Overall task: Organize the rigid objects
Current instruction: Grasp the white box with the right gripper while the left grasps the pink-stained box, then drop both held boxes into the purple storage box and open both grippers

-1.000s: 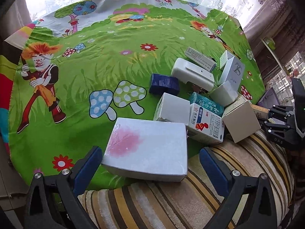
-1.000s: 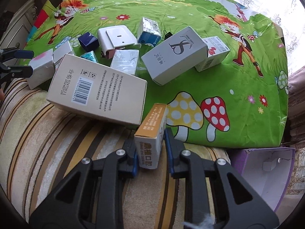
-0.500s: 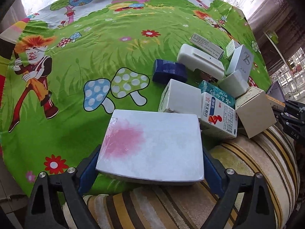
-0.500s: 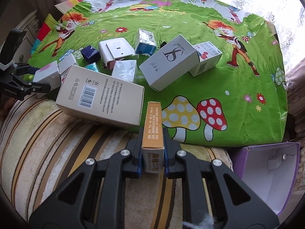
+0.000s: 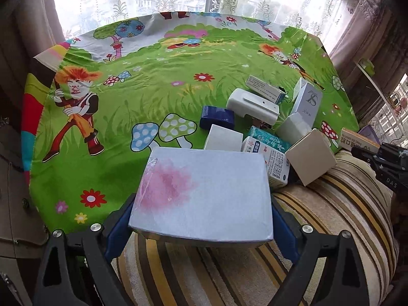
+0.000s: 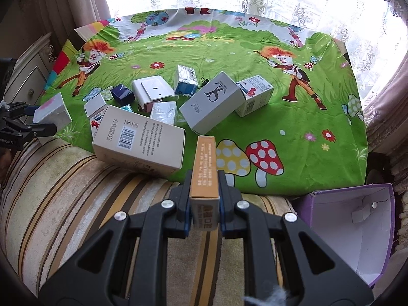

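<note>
My left gripper (image 5: 201, 219) is shut on a flat white box with a pink blotch (image 5: 204, 193), held above the striped cushion edge; it also shows in the right wrist view (image 6: 52, 112). My right gripper (image 6: 204, 204) is shut on a narrow orange box (image 6: 205, 173), held lengthwise above the cushion; it also shows at the right of the left wrist view (image 5: 358, 140). A cluster of boxes lies on the green cartoon cloth (image 6: 293, 132): a large beige barcode box (image 6: 140, 142), a grey box with a logo (image 6: 211, 102) and a white device (image 6: 153, 90).
A striped cushion (image 6: 63, 191) runs along the near side. An open purple box (image 6: 357, 229) stands at the lower right. A navy box (image 5: 216, 117) and a red-and-white medicine box (image 6: 255, 94) lie among the cluster. Curtains and windows are behind.
My left gripper closed on the white pink-blotched box and lifted it. My right gripper raised the orange box and turned it lengthwise between the fingers.
</note>
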